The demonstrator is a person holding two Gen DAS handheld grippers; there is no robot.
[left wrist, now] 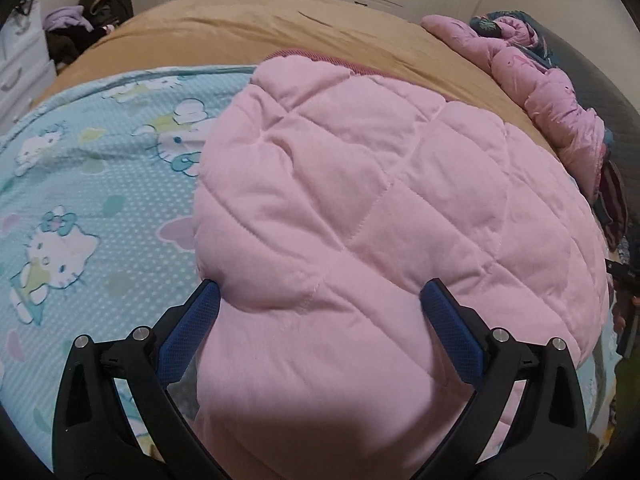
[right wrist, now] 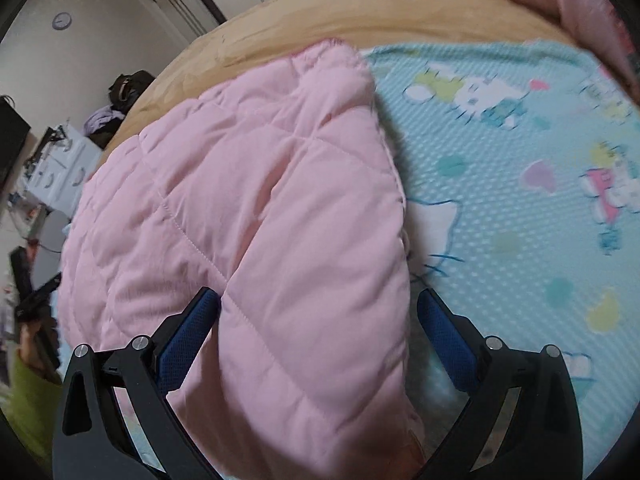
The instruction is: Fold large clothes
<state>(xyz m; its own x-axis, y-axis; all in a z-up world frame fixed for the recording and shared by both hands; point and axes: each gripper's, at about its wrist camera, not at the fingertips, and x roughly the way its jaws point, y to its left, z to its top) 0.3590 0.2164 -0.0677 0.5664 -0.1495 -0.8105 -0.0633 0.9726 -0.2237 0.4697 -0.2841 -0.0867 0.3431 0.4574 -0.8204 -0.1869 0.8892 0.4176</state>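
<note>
Pink quilt [left wrist: 360,200] lay folded on the cartoon sheet [left wrist: 80,200]. Left gripper [left wrist: 320,296] and right gripper [right wrist: 318,304] both gaped wide, fabric between the fingers unclamped.

Cartoon-cat blue sheet [left wrist: 100,208] over tan bedspread [left wrist: 248,36]; white drawers [left wrist: 24,68] (left edge); wall clock [right wrist: 61,21].

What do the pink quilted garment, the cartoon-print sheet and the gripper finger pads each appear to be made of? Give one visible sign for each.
Pink quilted garment: seemingly soft padded woven fabric, matte; stitched lines puff it into diamonds.
Cartoon-print sheet: probably thin printed cotton-like cloth, matte; lies flat, dotted pattern.
Finger pads: likely blue rubber or textured plastic; fine grid surface. Both grippers, left gripper and right gripper, stand open.
</note>
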